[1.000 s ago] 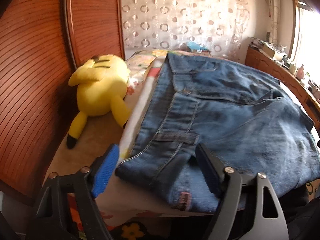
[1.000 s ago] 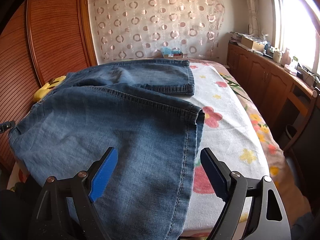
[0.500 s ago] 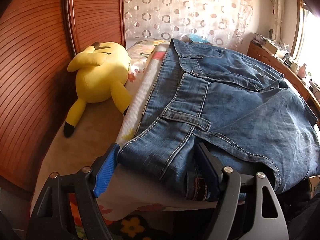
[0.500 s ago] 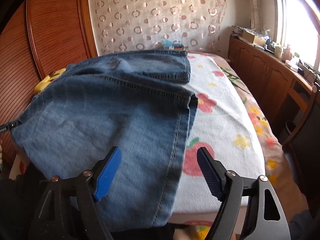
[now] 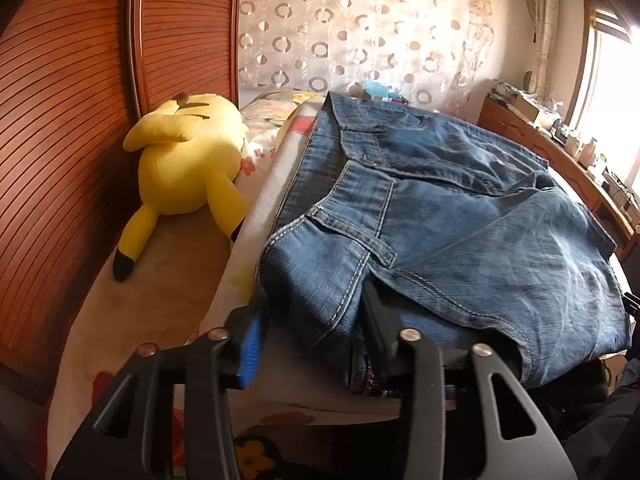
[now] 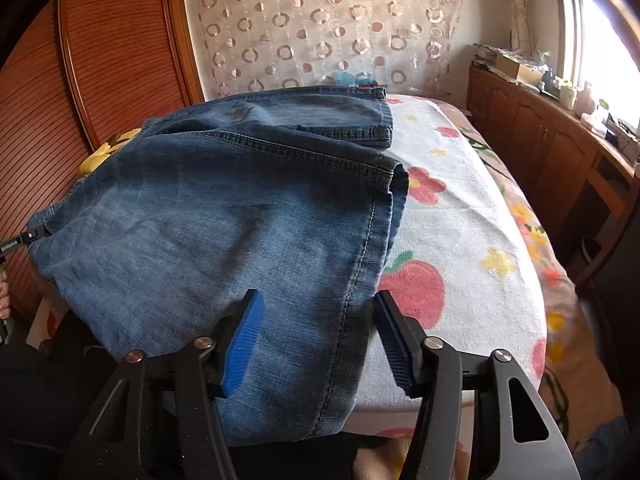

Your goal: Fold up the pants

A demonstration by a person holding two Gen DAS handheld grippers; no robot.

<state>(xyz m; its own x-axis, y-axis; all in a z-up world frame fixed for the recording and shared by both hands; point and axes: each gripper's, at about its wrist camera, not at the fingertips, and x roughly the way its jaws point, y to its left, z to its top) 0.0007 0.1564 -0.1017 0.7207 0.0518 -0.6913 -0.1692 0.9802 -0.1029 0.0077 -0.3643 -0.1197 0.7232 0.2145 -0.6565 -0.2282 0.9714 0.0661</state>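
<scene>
Blue denim pants (image 5: 440, 216) lie folded on the bed, waistband end toward the left wrist view, hem end (image 6: 248, 208) in the right wrist view. My left gripper (image 5: 312, 332) is open, its fingers on either side of the waistband corner near the bed's front edge. My right gripper (image 6: 316, 336) is open, its blue pads (image 6: 244, 340) straddling the leg fabric that hangs over the front edge. The left gripper's tip also shows at the far left of the right wrist view (image 6: 16, 242).
A yellow plush toy (image 5: 188, 168) lies left of the pants against a red-brown slatted wall (image 5: 48, 140). The bed has a floral sheet (image 6: 460, 240). A wooden cabinet (image 6: 560, 148) with clutter runs along the right under a window. A patterned curtain (image 6: 320, 36) hangs behind.
Both grippers have moved in on the pants' front edge and their jaws have narrowed around the fabric. The pants look a little bunched at the waistband corner.
</scene>
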